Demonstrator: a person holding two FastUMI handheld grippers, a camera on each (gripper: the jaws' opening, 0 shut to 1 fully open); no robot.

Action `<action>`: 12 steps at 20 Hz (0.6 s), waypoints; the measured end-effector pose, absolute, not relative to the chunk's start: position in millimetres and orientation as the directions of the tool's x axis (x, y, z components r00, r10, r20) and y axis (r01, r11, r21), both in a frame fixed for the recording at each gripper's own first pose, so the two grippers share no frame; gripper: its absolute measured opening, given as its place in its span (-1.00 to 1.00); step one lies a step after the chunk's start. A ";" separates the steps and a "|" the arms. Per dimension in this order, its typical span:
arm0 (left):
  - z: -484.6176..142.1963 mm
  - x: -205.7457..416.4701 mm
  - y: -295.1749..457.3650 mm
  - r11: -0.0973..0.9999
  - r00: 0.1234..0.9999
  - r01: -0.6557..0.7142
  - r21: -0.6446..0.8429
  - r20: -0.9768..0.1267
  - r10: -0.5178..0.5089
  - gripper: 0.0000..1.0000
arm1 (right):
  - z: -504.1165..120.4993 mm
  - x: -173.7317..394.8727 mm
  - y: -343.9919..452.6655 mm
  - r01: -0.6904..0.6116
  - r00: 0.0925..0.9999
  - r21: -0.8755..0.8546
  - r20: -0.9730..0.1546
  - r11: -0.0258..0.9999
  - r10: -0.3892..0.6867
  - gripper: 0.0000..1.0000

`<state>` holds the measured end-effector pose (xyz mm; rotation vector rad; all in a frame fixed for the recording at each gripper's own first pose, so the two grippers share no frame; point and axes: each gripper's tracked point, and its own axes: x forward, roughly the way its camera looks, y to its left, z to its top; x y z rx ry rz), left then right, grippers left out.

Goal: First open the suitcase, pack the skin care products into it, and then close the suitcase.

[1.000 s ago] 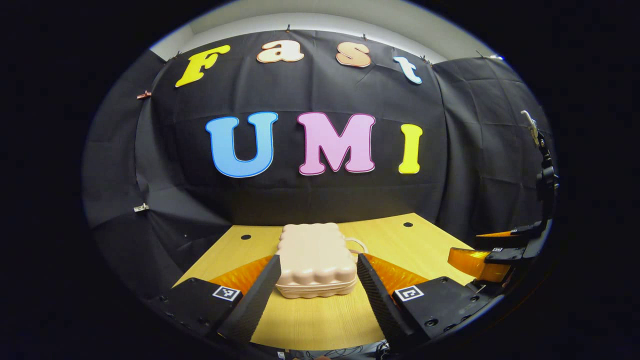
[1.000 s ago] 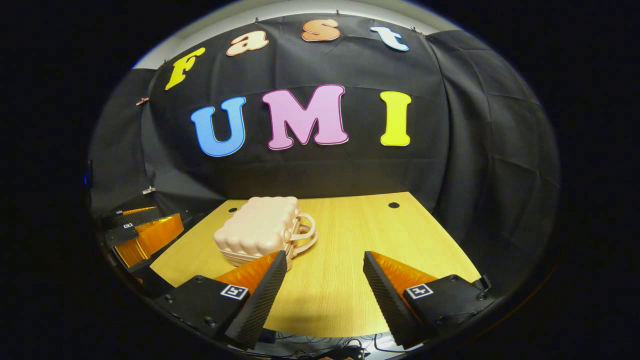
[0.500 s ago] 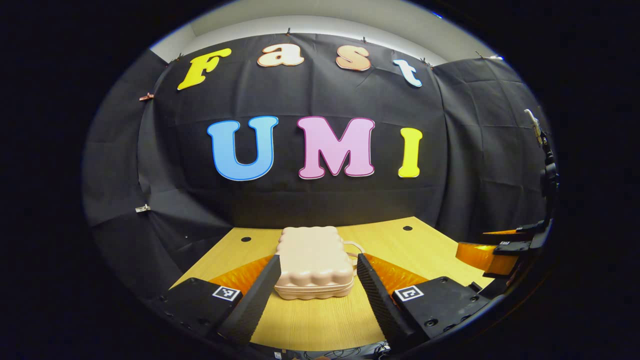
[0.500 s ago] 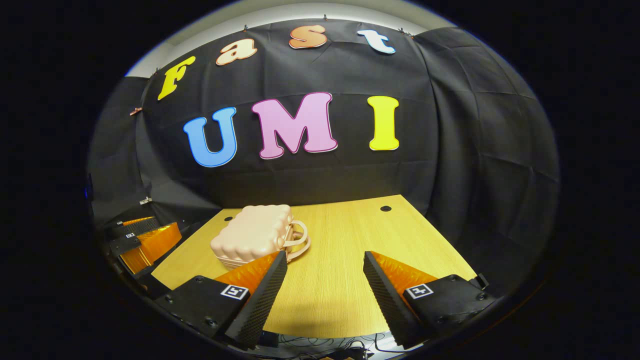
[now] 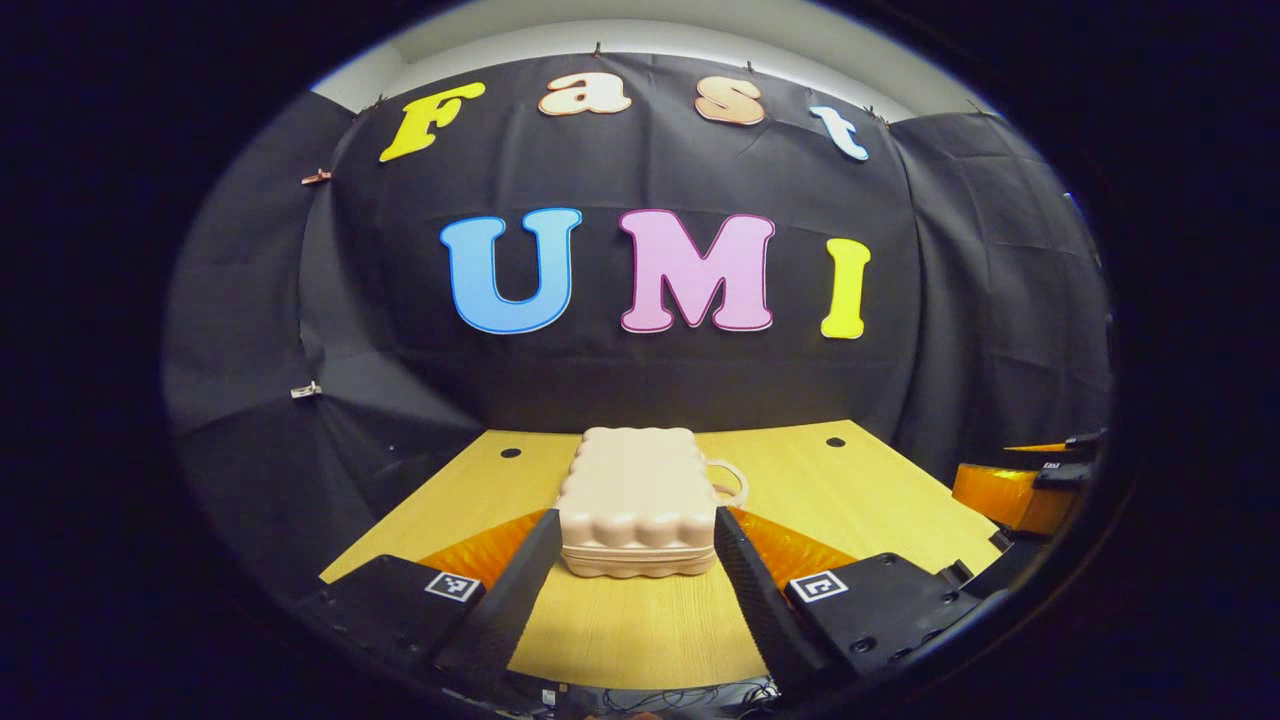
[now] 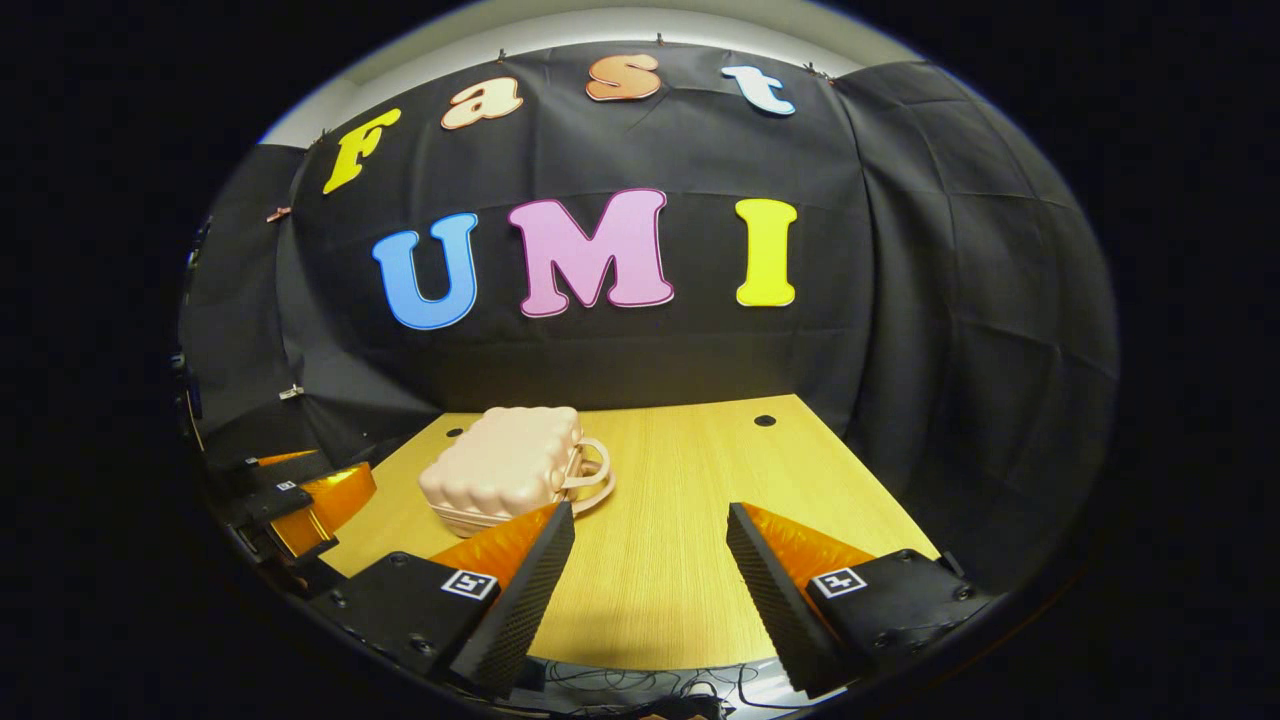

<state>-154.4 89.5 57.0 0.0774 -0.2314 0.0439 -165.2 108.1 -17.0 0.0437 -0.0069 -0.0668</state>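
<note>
A small pale pink suitcase (image 5: 636,500) with a scalloped shell lies flat and closed on the wooden table (image 5: 620,630), its handle pointing right. My left gripper (image 5: 634,545) is open, its fingers reaching to either side of the case's near end without touching it. In the right gripper view the same suitcase (image 6: 503,475) sits left of centre, handle toward the middle. My right gripper (image 6: 648,545) is open over bare table to the right of the case, holding nothing. The left gripper (image 6: 300,495) shows at that view's left edge, the right gripper (image 5: 1020,485) at the left gripper view's right edge.
Black cloth walls enclose the table on the back and both sides. Two dark round holes (image 5: 828,441) mark the table's far corners. Cables (image 6: 640,690) hang below the near table edge. Bare wood lies right of the suitcase.
The left gripper view has shifted so the suitcase sits squarer and more centred between its fingers. The right gripper has drifted lower and farther toward that view's right edge. Both stay open.
</note>
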 end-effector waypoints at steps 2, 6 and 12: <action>56.2 -156.6 90.1 0.995 0.972 -0.053 0.082 0.233 0.033 0.92 | -19.2 -165.6 110.2 0.066 0.998 0.044 0.000 0.997 -0.066 0.95; 50.7 -162.9 92.9 0.994 0.971 -0.056 0.092 0.237 0.033 0.93 | -27.8 -167.3 118.9 0.051 0.999 0.031 -0.020 0.998 -0.051 0.94; 39.5 -164.9 106.9 0.995 0.977 -0.071 0.066 0.206 0.056 0.92 | -41.2 -165.3 134.8 0.020 0.998 0.016 -0.058 1.000 -0.019 0.95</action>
